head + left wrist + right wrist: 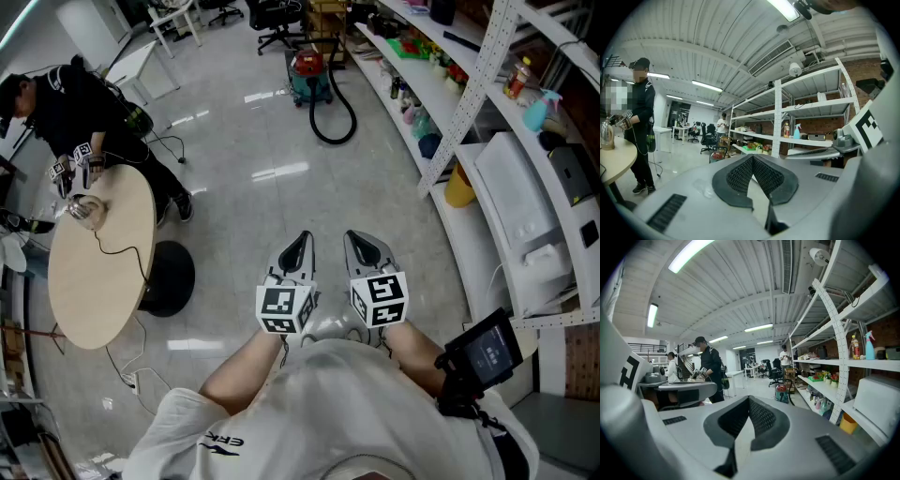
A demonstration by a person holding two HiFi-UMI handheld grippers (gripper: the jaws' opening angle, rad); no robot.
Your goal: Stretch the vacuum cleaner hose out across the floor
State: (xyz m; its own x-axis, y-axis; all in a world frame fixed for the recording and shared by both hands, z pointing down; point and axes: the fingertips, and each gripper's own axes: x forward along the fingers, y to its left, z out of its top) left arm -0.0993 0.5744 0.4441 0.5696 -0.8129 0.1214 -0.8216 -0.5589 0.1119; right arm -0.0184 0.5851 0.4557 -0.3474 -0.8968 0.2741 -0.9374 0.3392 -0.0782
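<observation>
A red and teal vacuum cleaner (pixel 309 75) stands far ahead on the floor by the shelves. Its black hose (pixel 339 117) curls in a loop beside it. The cleaner also shows small in the distance in the right gripper view (pixel 781 392) and the left gripper view (pixel 717 153). My left gripper (pixel 298 246) and right gripper (pixel 359 244) are held side by side close to my body, both shut with nothing between the jaws. Each points forward, far from the hose.
White shelving (pixel 469 103) full of items runs along the right. A round wooden table (pixel 98 262) stands at the left with a person in black (pixel 75 103) beside it and cables on the floor. Office chairs (pixel 277 19) stand at the far end.
</observation>
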